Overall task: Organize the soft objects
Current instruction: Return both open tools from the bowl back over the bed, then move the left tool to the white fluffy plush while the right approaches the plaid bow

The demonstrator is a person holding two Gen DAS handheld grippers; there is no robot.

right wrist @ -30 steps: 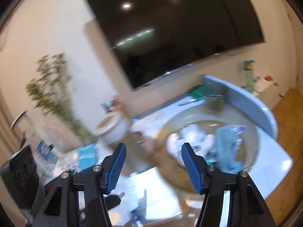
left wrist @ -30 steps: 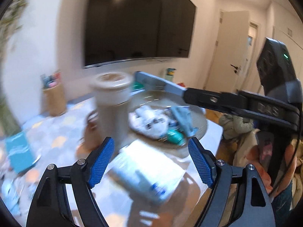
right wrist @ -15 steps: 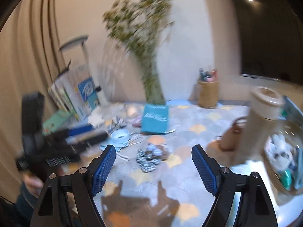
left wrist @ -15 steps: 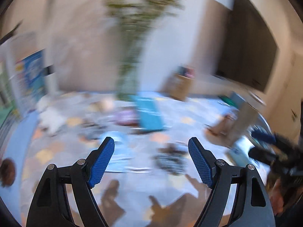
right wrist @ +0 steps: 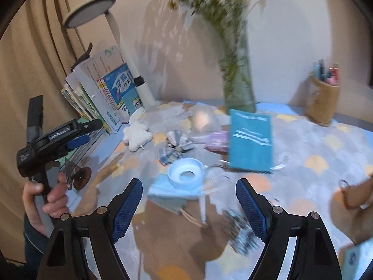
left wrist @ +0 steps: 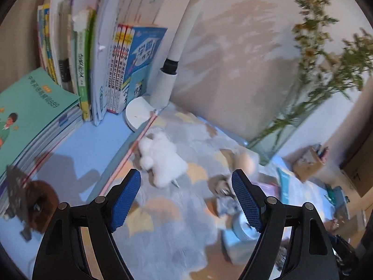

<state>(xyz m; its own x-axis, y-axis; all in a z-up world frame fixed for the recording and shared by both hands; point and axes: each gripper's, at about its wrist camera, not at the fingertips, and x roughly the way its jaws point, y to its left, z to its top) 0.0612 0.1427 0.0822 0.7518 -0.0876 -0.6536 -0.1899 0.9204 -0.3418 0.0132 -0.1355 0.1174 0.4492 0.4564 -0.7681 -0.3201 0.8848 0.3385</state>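
Sorting not yet begun: both tongs spread wide and empty above the cluttered bench.

Left tongs [left wrist: 186, 198] face one white fluffy plush toy [left wrist: 160, 159] by the books; right tongs [right wrist: 189, 205] hover near one checked fabric bow [right wrist: 174, 148], one pale-blue cloth mask [right wrist: 172, 193] and one patterned scrunchie [right wrist: 242, 235], all loose on the bench.

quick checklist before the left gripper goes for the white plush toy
1. Left gripper open and empty: ok, both blue pads apart, nothing between them.
2. White plush toy in view and ahead of the left gripper: ok, lying on the patterned cloth.
3. Toy free of clutter: ok, though the lamp base and books stand just behind it.
4. Right gripper out of the way: ok, open over the blue mask.
5. Picture sharp enough to aim: not ok, motion blur.
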